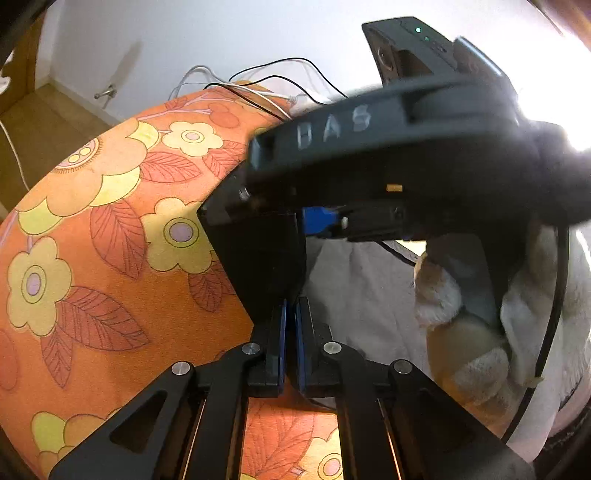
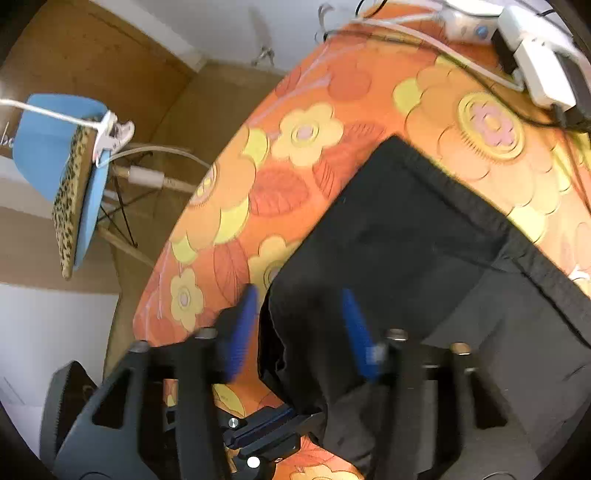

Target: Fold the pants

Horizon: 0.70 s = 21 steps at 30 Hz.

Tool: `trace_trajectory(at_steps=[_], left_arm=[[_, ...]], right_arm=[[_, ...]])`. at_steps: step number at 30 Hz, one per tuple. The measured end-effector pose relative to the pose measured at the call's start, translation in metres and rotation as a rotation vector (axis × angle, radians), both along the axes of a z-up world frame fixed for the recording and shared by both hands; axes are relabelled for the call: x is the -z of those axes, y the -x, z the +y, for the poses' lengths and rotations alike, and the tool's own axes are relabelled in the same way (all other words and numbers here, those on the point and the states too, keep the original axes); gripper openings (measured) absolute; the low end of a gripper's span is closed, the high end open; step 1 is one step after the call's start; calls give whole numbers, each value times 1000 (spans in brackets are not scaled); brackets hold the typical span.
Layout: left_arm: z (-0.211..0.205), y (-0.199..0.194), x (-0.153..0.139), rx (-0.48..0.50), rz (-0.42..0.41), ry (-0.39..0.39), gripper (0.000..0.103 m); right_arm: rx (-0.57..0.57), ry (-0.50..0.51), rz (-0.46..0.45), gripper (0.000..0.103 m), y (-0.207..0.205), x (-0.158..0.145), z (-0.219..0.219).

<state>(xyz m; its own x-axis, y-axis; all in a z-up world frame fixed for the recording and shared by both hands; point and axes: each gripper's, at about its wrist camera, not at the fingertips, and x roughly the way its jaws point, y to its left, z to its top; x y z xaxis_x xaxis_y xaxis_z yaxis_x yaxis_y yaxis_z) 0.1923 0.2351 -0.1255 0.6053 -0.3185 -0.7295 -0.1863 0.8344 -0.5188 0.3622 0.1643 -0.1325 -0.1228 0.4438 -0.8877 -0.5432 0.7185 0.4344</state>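
Black pants on floral tablecloth

Surface: a table covered in an orange cloth printed with yellow flowers and red leaves | On it: black pants spread flat, reaching toward the near edge | Far edge: white and black cables, white power adapters | Beside table: wooden floor
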Motion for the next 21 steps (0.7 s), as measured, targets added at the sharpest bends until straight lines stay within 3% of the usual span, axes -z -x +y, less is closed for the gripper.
trace_trajectory(at_steps=[1, 3, 5, 10, 12, 21], left_arm=[[0, 0, 1, -1, 2, 2, 4], [0, 1, 0, -1, 0, -6, 4], [-2, 4, -2, -2, -4, -21, 4], [-15, 10, -16, -16, -32, -100, 16], [-21, 9, -19, -25, -32, -133, 33], [-46, 1, -25, 2, -24, -146, 35]], right_arm=[[-2, -4, 6, 17, 2, 1, -1], [4, -11, 5, 9, 2, 1, -4], [13, -25, 0, 9, 2, -4, -9], [46, -54, -4, 8, 0, -17, -17], [60, -74, -8, 8, -1, -23, -19], [143, -150, -54, 8, -1, -51, -52]])
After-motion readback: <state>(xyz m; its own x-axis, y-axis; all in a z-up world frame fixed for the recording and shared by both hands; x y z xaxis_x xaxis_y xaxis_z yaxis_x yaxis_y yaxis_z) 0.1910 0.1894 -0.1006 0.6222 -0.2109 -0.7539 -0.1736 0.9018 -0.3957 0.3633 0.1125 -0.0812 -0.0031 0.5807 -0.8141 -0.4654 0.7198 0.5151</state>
